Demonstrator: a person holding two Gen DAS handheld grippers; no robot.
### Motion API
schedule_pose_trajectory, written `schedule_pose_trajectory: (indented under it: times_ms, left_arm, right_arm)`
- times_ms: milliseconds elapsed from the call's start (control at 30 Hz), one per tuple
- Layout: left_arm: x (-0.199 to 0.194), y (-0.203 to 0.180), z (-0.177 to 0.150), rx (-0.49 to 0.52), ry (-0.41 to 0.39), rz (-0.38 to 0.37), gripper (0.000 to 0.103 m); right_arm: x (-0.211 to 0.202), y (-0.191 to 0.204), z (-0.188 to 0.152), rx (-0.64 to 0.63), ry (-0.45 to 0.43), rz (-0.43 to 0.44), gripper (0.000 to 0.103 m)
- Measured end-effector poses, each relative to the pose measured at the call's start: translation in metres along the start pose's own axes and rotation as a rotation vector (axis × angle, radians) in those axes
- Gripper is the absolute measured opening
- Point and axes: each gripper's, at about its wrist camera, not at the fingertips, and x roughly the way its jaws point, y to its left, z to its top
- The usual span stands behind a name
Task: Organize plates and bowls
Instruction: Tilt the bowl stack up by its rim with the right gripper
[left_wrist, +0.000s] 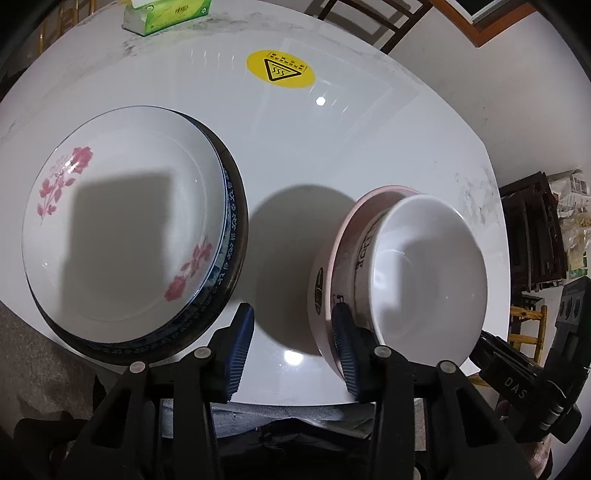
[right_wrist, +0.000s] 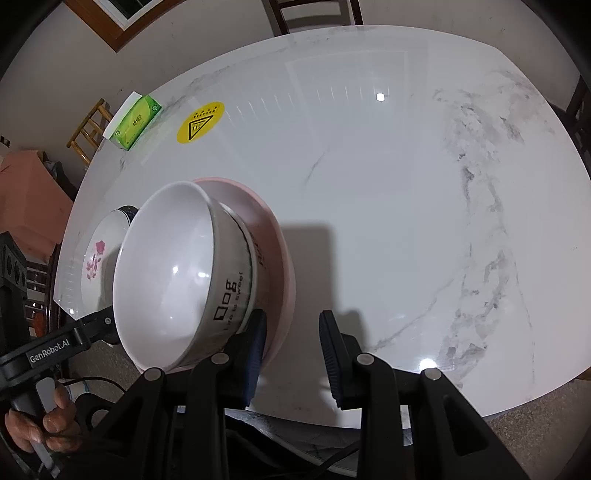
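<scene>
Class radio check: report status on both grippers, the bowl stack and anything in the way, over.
Left gripper and right gripper open, flanking the bowl stack. Plate stack sits apart on table. Nothing in the way.

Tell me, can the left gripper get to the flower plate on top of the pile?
Probably yes. The flower plate lies uncovered on top of its stack, just left of the left gripper. The fingers hold nothing, with only bare table between them.

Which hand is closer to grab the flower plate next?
Left. The left gripper sits right beside the flower plate; the right gripper is past the bowls.
</scene>
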Motion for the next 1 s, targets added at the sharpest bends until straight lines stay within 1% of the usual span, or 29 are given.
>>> schedule_pose_trajectory:
  times_ms: [167,333,567,667,867,1000]
  left_arm:
    - [0.002,-0.002,0.001,0.009,-0.009,0.002,0.039]
    - [0.004,-0.007,0.002,0.025,-0.015,0.008,0.039]
    - [0.005,-0.008,0.004,0.014,-0.018,-0.006,0.039]
    - [0.006,-0.005,0.004,-0.002,-0.013,-0.023,0.039]
    - [0.007,-0.006,0.007,0.019,-0.023,-0.033,0.039]
    - [0.008,-0.004,0.008,0.014,-0.025,-0.029,0.044]
  right_arm:
    - [0.0,-0.004,0.002,0.012,-0.013,0.002,0.03]
    - [0.001,-0.007,0.007,0.024,-0.031,-0.024,0.03]
    - [0.004,-0.006,0.011,0.014,-0.024,-0.049,0.03]
    - [0.005,-0.003,0.012,0.003,-0.027,-0.064,0.03]
    - [0.006,-0.004,0.013,-0.001,-0.035,-0.063,0.03]
    - [0.006,-0.002,0.013,0.002,-0.038,-0.058,0.03]
